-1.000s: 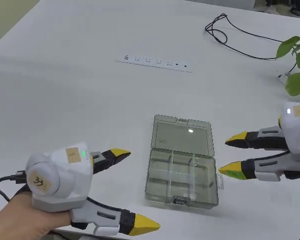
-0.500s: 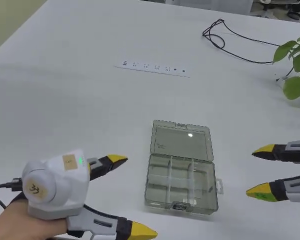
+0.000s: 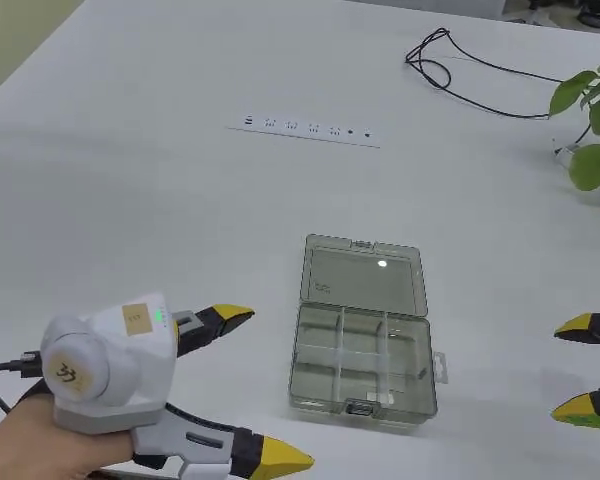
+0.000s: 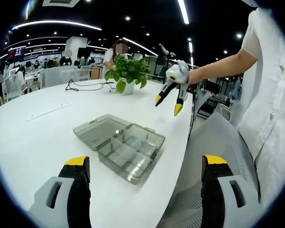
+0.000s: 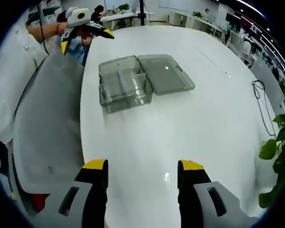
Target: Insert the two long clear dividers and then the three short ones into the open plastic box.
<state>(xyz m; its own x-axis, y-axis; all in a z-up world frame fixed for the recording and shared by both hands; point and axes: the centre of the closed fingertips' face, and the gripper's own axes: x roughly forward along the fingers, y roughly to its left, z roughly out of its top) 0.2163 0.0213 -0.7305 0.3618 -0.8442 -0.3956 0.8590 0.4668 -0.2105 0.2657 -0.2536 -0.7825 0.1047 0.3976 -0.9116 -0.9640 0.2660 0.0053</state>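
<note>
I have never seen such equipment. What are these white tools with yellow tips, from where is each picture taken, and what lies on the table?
A person holds a hand tool with two jaws in each hand: the left gripper and the right gripper. One picture comes from a camera on the person's head; the two round ones come from cameras on the grippers. On the white table lie an open plastic box with dividers seemingly inside, a power strip, a black cable and a plant. Both grippers are open and hold nothing.
</note>
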